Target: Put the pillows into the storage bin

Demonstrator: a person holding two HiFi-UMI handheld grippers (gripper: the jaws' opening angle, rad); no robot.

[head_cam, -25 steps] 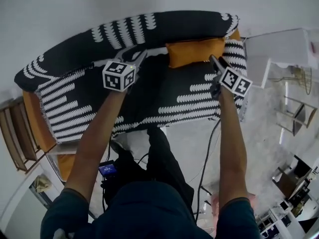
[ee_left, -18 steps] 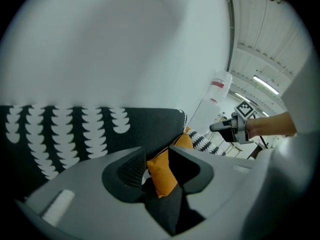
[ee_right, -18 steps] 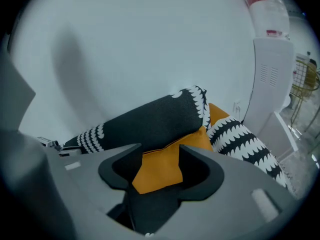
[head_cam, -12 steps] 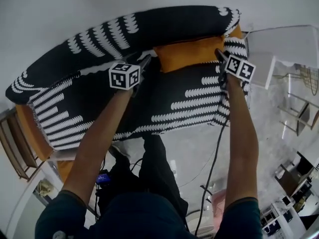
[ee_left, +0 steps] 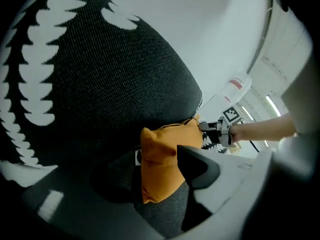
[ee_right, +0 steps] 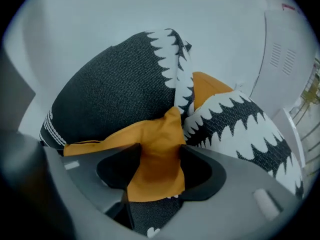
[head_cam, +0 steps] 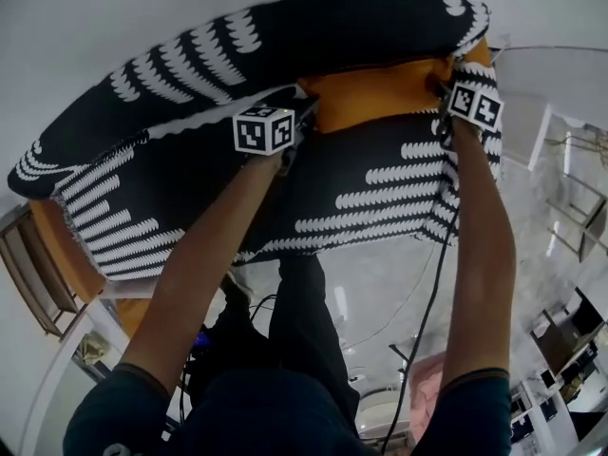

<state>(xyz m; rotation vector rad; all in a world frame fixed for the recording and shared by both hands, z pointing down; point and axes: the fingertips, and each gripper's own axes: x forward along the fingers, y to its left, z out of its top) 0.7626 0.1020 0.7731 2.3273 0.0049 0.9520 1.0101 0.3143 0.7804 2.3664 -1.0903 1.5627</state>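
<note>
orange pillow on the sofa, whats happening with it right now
A person holding a gripper in each hand is reaching for the orange pillow lying against the back of the patterned sofa. The left gripper is at one end, the right gripper at the other. Both have just been opening their fingers, and a pillow end sits between each pair, not clamped yet. No storage bin shows.

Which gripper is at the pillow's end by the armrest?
The right gripper, fingers just opened around that corner; the left gripper, fingers also just opened, straddles the pillow's opposite end.
</note>
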